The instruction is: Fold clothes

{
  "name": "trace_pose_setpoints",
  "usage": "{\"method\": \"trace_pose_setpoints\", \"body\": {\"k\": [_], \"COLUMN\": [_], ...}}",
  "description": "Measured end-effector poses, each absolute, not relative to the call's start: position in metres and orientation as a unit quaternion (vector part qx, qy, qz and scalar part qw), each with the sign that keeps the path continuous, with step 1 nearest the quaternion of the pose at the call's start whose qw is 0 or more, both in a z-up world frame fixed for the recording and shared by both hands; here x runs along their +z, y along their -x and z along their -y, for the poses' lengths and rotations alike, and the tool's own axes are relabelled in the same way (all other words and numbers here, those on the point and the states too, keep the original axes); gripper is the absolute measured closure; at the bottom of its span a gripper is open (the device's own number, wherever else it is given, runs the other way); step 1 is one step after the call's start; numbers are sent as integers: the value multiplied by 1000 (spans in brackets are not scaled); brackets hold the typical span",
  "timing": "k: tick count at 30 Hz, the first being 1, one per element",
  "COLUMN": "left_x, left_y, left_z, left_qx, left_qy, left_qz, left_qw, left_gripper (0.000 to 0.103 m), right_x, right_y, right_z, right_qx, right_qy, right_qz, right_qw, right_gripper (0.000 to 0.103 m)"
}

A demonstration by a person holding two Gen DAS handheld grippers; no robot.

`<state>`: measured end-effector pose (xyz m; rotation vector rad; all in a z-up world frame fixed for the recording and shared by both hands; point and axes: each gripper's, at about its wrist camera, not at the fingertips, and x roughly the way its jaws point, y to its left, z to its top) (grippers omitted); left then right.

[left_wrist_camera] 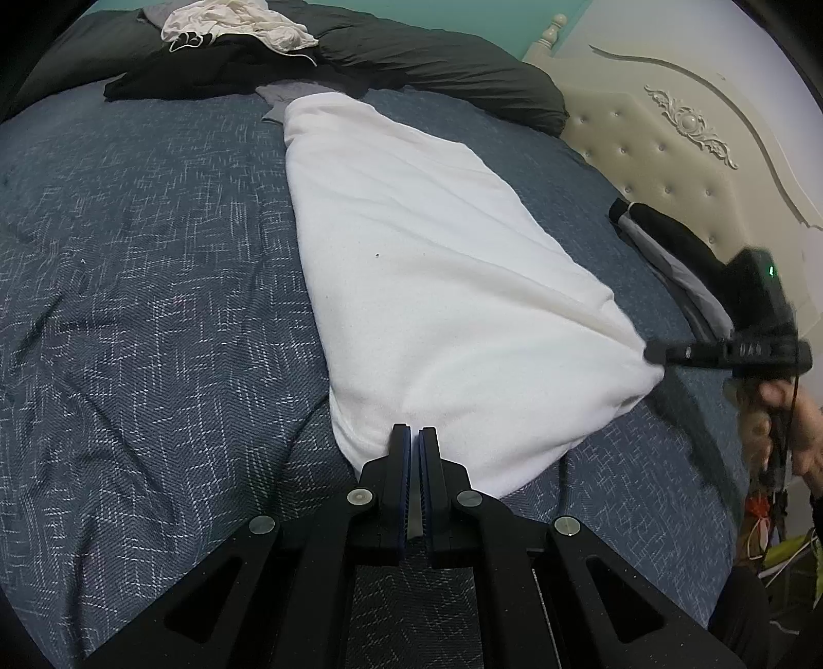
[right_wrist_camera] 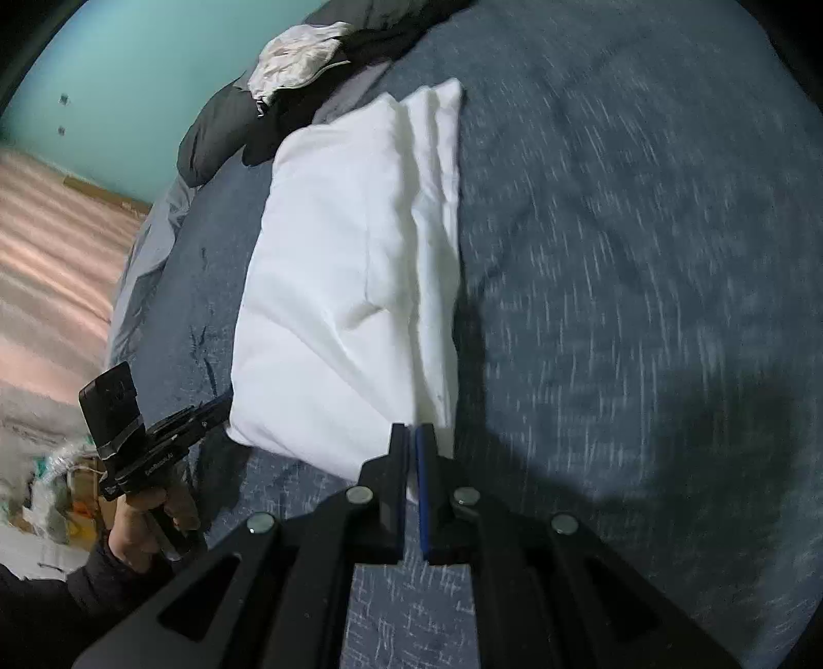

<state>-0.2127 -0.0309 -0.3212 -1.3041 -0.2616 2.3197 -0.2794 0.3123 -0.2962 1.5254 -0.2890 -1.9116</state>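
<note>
Centrally placed in both views: white garment, folded into a long band, lying flat on blue patterned bedspread, running from lower middle of frame toward upper middle. At its near edge, lower centre of left wrist view: left gripper, jaws pressed together, pinching one near corner of the cloth. At the other near corner, right of frame in the same view: right gripper, blurred, tips closed onto the fabric, which puckers there; bare hand on its handle at the right edge. From right wrist view: right gripper at lower centre, jaws shut with a sliver of white garment between the pads; left gripper at lower left of frame, tips meeting the cloth's other corner, held by a hand in a dark sleeve. Farther out, upper left of left wrist view: dark clothes pile with a crumpled pale garment on top, dark duvet behind. Upper right: cream tufted headboard with carved ornament, another dark folded item just below it. Teal wall at upper left of right wrist view.
</note>
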Motion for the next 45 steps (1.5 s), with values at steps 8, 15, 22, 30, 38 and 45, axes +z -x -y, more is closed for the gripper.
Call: {"method": "trace_pose_setpoints", "body": {"k": [8,15,22,30,38,45], "left_x": [-321,-322,-322,-323,-322,-323], "left_y": [212,213,213,215,214,213], "left_z": [29,29,29,32,34,34], "left_qx": [844,843,844,843,843,842], "left_qy": [475,475,475,476,476,476], "left_qz": [97,98,97,98,96,97], "left_qw": [231,232,231,232,233,234], "left_gripper": [100,100,100,100,100,100], "right_x": [-262,-284,-291,-288,-296,-286], "right_y": [314,337,352,350,348,362], "right_z": [-287,-263,-269,-263,-263,-250], "right_qx": [-764,-747,-757,-752,-752,-770], "right_qy": [-546,-582,-571,-581,-573,-552], "right_qz": [107,87,115,97,108,90], "right_qw": [327,311,297,296,306,306], "right_gripper": [72,83,101,89,100,101]}}
